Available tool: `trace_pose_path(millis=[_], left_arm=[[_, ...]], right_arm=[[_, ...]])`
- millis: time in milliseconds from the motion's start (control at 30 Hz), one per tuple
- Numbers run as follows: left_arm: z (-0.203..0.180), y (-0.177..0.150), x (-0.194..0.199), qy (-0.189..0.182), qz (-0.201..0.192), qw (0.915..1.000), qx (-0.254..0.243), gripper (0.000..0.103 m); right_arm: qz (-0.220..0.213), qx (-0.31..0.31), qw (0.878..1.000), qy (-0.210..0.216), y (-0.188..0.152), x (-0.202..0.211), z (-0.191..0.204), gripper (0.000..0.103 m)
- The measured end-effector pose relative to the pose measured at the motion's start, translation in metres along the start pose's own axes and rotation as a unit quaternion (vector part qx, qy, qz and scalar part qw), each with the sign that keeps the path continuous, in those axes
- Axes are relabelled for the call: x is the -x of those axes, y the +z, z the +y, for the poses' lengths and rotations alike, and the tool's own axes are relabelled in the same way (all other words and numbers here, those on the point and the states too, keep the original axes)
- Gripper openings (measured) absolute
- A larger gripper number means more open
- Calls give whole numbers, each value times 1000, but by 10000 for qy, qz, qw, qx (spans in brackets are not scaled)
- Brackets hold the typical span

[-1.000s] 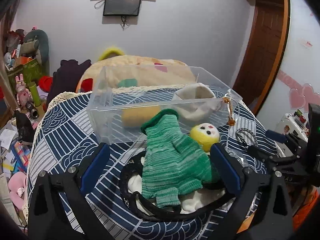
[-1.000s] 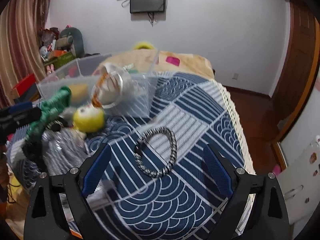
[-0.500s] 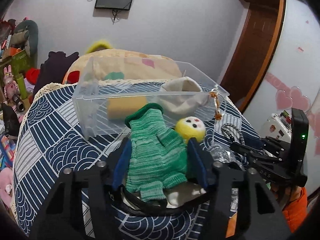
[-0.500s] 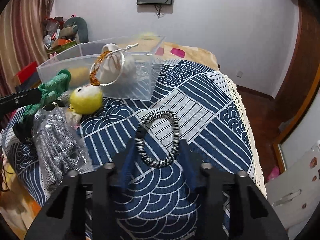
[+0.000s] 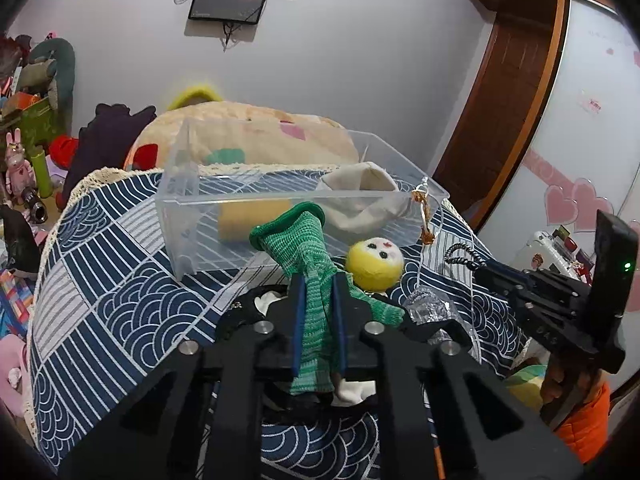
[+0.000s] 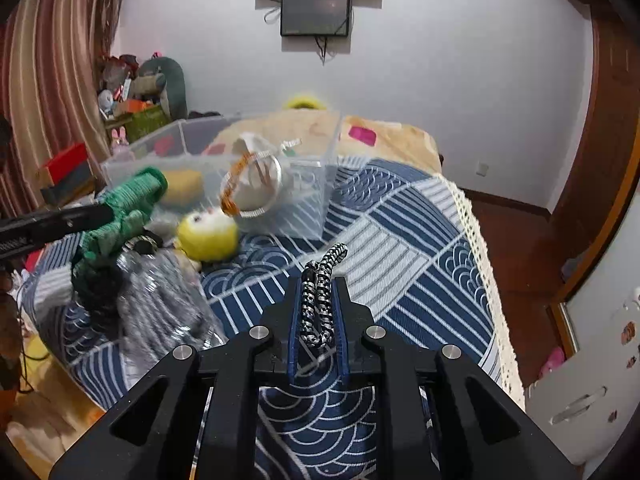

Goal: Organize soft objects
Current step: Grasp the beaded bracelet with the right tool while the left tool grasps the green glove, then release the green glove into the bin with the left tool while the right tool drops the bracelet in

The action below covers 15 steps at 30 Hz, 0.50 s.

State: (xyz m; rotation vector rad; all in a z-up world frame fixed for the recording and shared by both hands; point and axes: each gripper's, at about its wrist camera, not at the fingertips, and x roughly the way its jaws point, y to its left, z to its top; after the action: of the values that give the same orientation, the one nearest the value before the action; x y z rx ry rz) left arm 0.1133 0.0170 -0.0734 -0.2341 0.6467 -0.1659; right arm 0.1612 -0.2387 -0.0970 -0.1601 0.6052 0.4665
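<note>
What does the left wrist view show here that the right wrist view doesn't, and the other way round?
Only the left wrist view: the left hand-held gripper shut on the green glove, with its pads seen head-on.

Only the right wrist view: the right hand-held gripper closing on the black-and-white cord loop, pinched between its pads, and striped curtains.

Both: the clear plastic bin, the yellow doll head, the blue patterned cloth.

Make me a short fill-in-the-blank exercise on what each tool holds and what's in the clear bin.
1. The left tool is shut on a green ____.
2. The right tool grips a black-and-white ____.
3. The yellow sponge lies inside the clear ____.
4. The yellow ball with a face lies ____ the bin.

Missing words: glove; cord; bin; outside
</note>
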Motion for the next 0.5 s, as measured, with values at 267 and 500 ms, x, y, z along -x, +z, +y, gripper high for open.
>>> trace_pose_path(millis=[267, 500], left_arm=[[-5, 8, 29, 109, -434, 9990, -91, 9], [2, 24, 51, 208, -822, 9964, 12, 9]], right_arm=[[-382, 48, 9992, 72, 18, 19, 7, 13], [-804, 152, 9965, 195, 42, 32, 16, 13]])
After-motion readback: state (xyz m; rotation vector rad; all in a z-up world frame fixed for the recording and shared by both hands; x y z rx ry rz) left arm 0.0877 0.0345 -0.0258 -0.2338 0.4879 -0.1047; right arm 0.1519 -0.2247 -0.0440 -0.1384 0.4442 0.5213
